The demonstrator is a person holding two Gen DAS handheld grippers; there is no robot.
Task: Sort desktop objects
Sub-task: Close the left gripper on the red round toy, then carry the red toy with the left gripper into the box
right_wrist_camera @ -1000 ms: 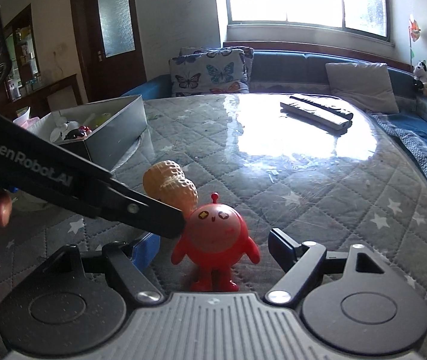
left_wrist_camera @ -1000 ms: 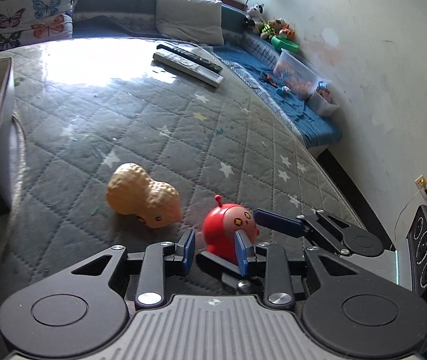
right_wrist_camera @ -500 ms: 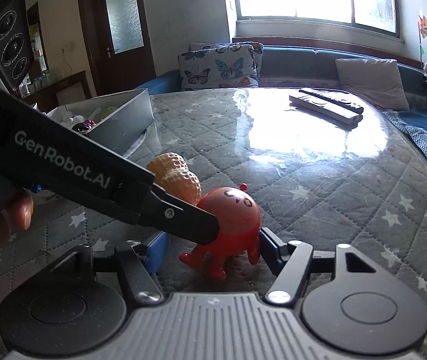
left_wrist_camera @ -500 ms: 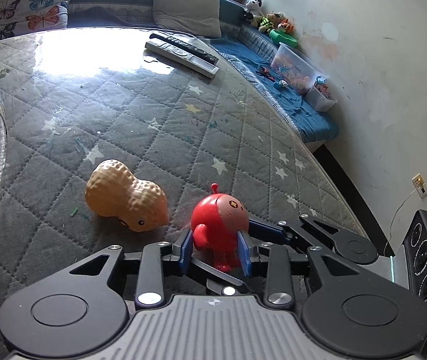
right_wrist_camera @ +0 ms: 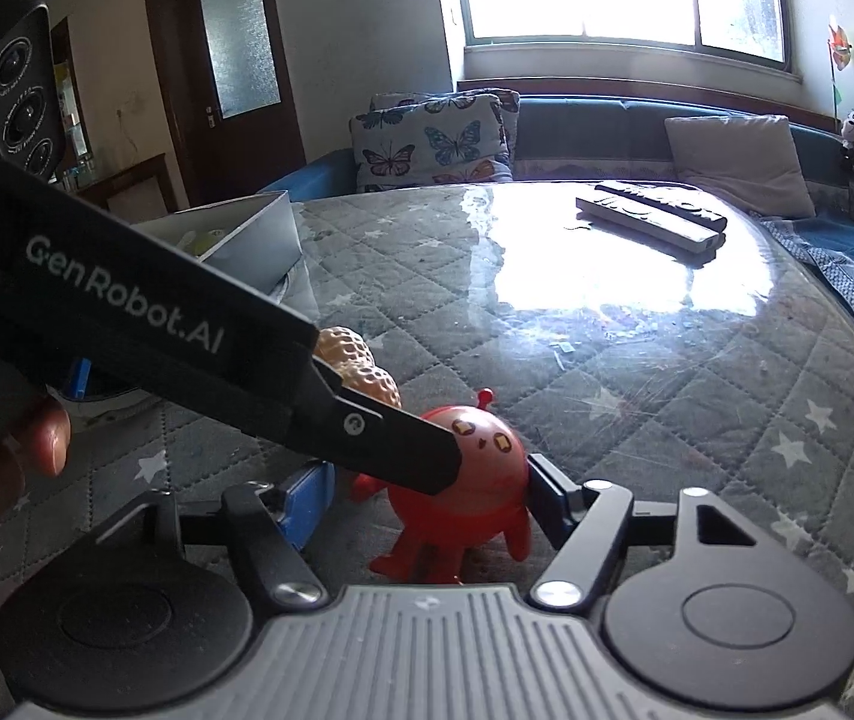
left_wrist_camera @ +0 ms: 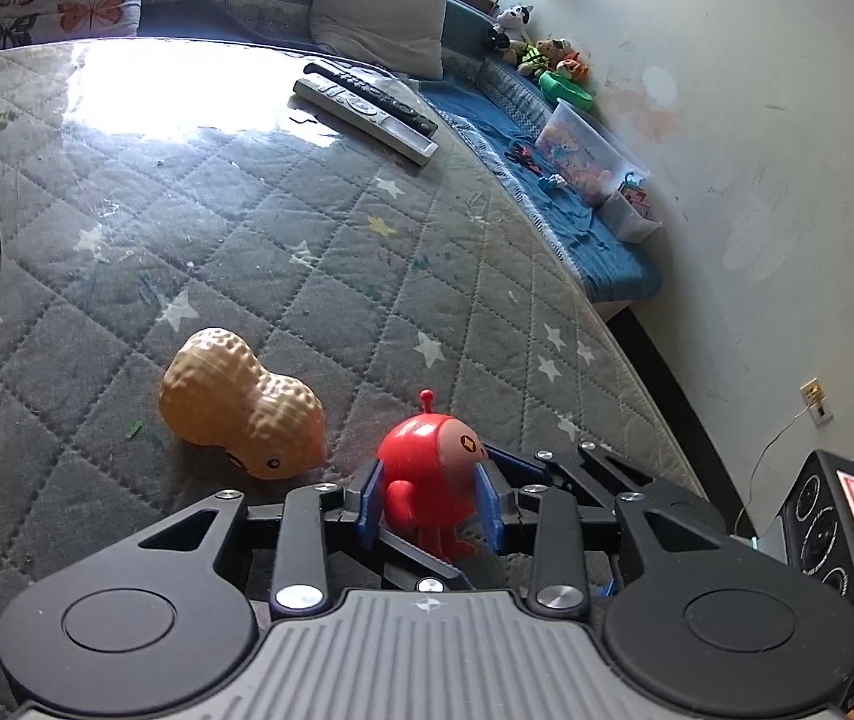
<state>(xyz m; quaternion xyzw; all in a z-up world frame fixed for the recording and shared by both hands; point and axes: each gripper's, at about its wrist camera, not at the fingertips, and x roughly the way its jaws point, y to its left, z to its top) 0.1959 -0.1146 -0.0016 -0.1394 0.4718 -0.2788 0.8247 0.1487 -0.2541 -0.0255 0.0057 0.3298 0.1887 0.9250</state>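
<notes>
Quilted table [left_wrist_camera: 307,252] carries all items; grey box [right_wrist_camera: 259,240] at its left edge, contents partly hidden, something pale yellow-green visible; peanut toy [left_wrist_camera: 241,408] just beside red figure [left_wrist_camera: 433,468]; left gripper [left_wrist_camera: 430,501] jaws opening, figure between; right gripper [right_wrist_camera: 427,501] straddles figure, right pad touching, left pad's contact obscured.

Peanut toy [left_wrist_camera: 241,405] left of figurine [left_wrist_camera: 436,471]; remotes [left_wrist_camera: 367,108] far behind.
</notes>
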